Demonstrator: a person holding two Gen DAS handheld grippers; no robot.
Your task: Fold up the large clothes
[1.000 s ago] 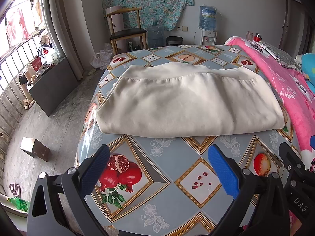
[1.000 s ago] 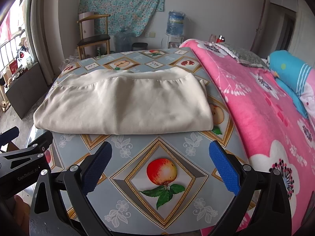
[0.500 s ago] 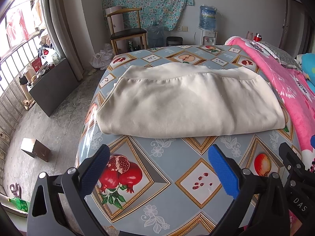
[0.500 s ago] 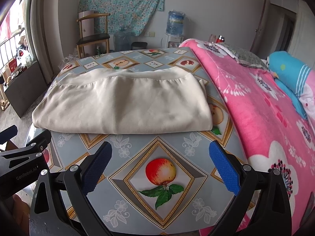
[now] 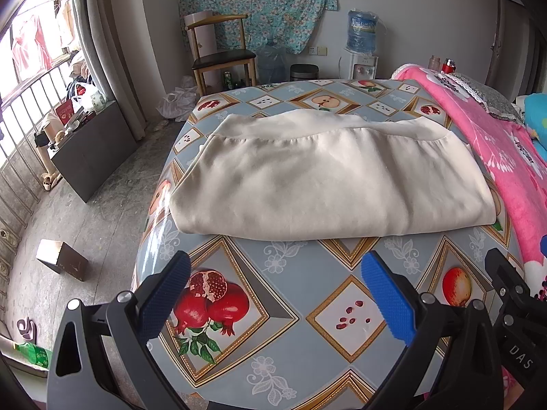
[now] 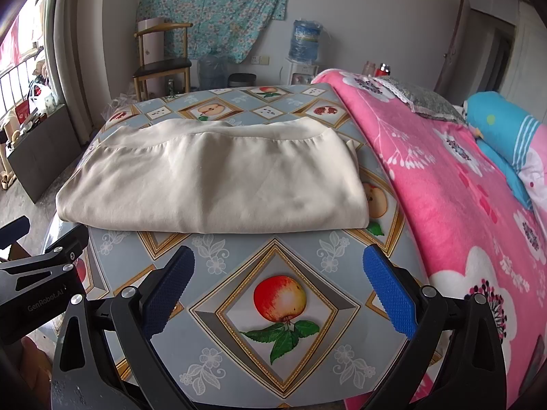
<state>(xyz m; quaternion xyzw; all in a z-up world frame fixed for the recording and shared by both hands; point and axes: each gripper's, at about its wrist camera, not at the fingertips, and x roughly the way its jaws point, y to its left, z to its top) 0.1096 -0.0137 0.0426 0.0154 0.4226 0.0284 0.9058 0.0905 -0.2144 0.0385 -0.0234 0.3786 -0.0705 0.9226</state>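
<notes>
Cream garment (image 5: 328,184) at frame centre; grey-blue tablecloth (image 5: 283,294) with gold diamonds and fruit prints; pink floral blanket (image 6: 454,184) right; teal floral wall cloth (image 6: 212,3) upper centre; blue finger pads (image 6: 389,294).

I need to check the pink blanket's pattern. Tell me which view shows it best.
The right wrist view: the pink floral blanket fills its right side, flowers clear. The left wrist view catches only a strip of it at the right edge.

White letters "DAS" on the black body of the right gripper (image 5: 512,311), seen at the lower right edge of the left wrist view; "GenRobot.AI" in grey on the black body of the left gripper (image 6: 37,287), at the left edge of the right wrist view; print on the water bottle (image 6: 303,39) too blurred to read
</notes>
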